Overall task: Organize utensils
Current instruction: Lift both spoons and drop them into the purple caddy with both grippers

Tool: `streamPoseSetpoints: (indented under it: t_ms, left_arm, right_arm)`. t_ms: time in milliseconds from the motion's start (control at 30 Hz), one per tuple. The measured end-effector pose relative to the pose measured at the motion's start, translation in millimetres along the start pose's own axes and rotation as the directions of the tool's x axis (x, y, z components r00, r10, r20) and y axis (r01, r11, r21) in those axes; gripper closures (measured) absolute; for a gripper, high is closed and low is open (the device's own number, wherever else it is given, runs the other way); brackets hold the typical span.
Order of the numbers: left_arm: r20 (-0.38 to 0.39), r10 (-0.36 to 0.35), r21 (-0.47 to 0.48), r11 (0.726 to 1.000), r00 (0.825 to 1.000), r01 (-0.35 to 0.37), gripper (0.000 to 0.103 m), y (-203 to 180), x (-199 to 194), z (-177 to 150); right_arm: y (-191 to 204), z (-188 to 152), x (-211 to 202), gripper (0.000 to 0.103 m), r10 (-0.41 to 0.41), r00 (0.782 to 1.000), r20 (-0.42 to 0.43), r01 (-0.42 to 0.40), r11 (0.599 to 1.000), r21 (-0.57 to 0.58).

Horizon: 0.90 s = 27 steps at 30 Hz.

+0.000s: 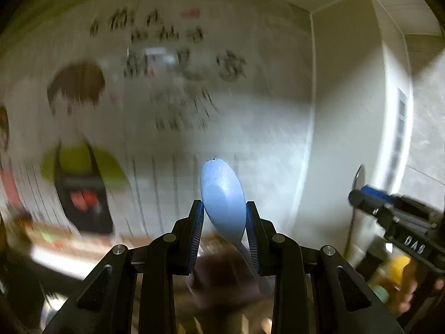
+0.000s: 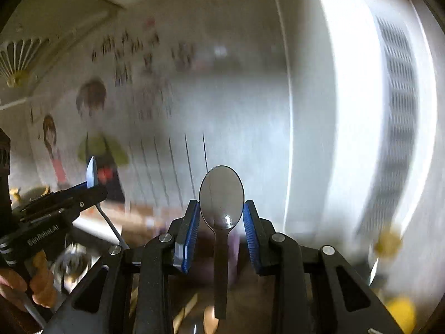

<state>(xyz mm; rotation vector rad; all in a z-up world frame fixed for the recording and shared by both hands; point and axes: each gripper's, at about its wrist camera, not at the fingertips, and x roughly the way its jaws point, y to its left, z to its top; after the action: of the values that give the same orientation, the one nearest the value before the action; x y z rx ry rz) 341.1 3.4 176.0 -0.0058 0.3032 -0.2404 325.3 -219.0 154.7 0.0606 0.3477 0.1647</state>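
My left gripper [image 1: 224, 208] is shut on a light blue spoon [image 1: 222, 192], bowl up between the blue pads, handle running down behind the right finger. My right gripper [image 2: 221, 208] is shut on a metal spoon [image 2: 221, 194], bowl up, its dark handle hanging straight down. Both are held high in the air, facing the wall. The right gripper shows at the right of the left wrist view [image 1: 358, 192] with the metal spoon edge-on [image 1: 358, 178]. The left gripper shows at the left of the right wrist view [image 2: 91, 183] with the blue spoon edge-on [image 2: 91, 172].
A wall poster with cartoon figures and dark writing [image 1: 167, 83] fills the background. A white appliance with vent slots [image 2: 397, 111] stands at the right. A blurred brown counter with yellow items [image 1: 397, 272] lies below. A hand [image 2: 39, 278] holds the left gripper.
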Motion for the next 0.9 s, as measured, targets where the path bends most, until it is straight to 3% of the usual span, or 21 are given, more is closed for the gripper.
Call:
streamPoseSetpoints:
  t_ms: [100,200,433,600,900]
  left_arm:
    - [0.006,0.053,0.027,0.998,0.999,-0.053,0.072,11,27,13]
    - [-0.037,0.071,0.042,0.997,0.997,-0.069,0.072,21,57,8]
    - [-0.175,0.044,0.047,0.998,0.984,-0.036,0.072,26,126,-40]
    - [-0.271,0.021,0.028,0.999,0.962,-0.014,0.072,27,166,-73]
    - [-0.400,-0.018,-0.023,1.000,0.916,0.009,0.072,27,195,-115]
  right_arm:
    - [3,18,28,0.074,-0.012,0.999,0.037,0.012,1.000,0.003]
    - [4,15,65,0.074,-0.023,0.999,0.024,0.023,1.000,0.015]
    - [5,-24,143,0.074,-0.057,0.996,-0.071,0.059,0.998,0.032]
    - [4,-57,182,0.074,-0.044,0.984,-0.171,0.049,0.998,0.028]
    - [11,-97,212,0.073,-0.007,0.955,-0.295,0.008,1.000,0.002]
